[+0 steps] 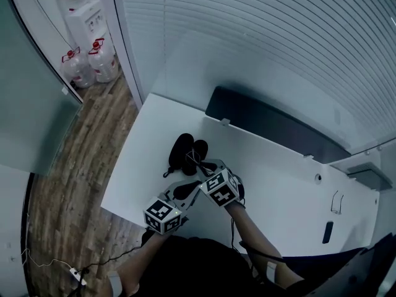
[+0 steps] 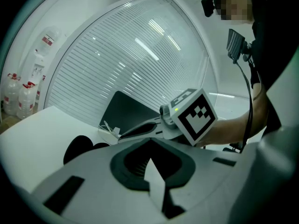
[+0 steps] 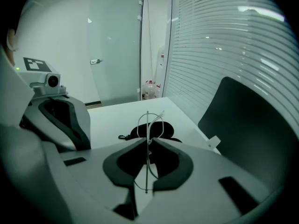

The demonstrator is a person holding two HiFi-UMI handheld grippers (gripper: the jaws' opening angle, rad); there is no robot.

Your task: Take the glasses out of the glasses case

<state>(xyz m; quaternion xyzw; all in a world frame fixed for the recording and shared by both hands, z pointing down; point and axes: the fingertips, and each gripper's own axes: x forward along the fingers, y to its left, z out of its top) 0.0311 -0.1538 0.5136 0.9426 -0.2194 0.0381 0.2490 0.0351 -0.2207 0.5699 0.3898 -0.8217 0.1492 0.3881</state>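
Observation:
The black glasses case [image 1: 184,150] lies open on the white table [image 1: 278,184], near its left edge. My right gripper [image 1: 199,166] hangs just above the case's near side, shut on thin wire-framed glasses [image 3: 148,125] that stand upright between its tips. In the right gripper view the case [image 3: 161,130] lies beyond my right gripper [image 3: 148,141]. My left gripper [image 1: 193,185] is close beside the right one, on the near left, with its jaws together and nothing in them. In the left gripper view my left gripper [image 2: 150,141] points past the case [image 2: 80,148] and the right gripper's fingers [image 2: 138,130].
A dark panel [image 1: 272,125] stands along the table's back edge below the blinds. Water bottles [image 1: 93,64] stand on the wooden floor at the far left. A small black object [image 1: 327,232] lies at the table's right. The table's left edge [image 1: 120,166] is close to the case.

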